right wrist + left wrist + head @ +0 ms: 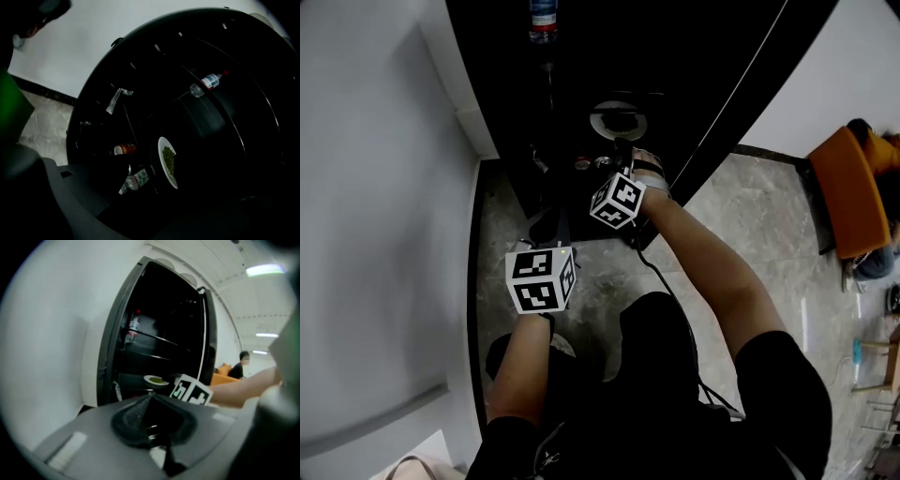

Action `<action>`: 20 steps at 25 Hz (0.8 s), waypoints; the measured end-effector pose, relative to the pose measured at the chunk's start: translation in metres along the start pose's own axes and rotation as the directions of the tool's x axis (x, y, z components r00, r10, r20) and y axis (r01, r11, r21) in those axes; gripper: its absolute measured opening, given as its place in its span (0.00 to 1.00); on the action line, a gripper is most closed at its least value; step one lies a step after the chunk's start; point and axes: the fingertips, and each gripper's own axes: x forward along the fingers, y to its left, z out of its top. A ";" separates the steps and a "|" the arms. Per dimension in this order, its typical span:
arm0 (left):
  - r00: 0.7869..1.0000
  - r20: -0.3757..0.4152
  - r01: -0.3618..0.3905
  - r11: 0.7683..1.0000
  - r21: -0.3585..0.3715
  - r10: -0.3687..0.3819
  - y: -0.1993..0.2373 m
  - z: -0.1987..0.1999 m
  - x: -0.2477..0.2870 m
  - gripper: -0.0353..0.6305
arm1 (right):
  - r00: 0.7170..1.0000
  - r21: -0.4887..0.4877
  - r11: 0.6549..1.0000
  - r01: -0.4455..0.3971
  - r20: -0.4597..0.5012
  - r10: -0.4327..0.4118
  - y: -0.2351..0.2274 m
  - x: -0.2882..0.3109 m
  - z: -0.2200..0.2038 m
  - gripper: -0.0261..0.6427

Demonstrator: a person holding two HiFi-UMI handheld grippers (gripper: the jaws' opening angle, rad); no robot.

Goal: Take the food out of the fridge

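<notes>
The plate of green food (pixel 617 119) sits on a shelf inside the black fridge (pixel 712 75), in the upper middle of the head view. The right gripper (pixel 622 150) reaches into the fridge, and its tip is just below the plate's near edge. I cannot tell if it touches the plate. The right gripper view is so dark that I cannot tell if its jaws are apart or together. There the plate is a bit below the middle, with a small bottle (pixel 135 181) and a red can (pixel 125 149) to its left. The left gripper (pixel 150 397) is outside the fridge, well apart from the plate, jaws pressed together on nothing. A water bottle (pixel 543 19) stands at the top.
</notes>
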 end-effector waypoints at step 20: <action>1.000 -0.002 0.001 0.999 -0.044 -0.001 0.013 -0.025 -0.004 0.06 | 0.990 -0.229 0.972 -0.045 -0.137 0.014 0.012 0.037 -0.026 0.45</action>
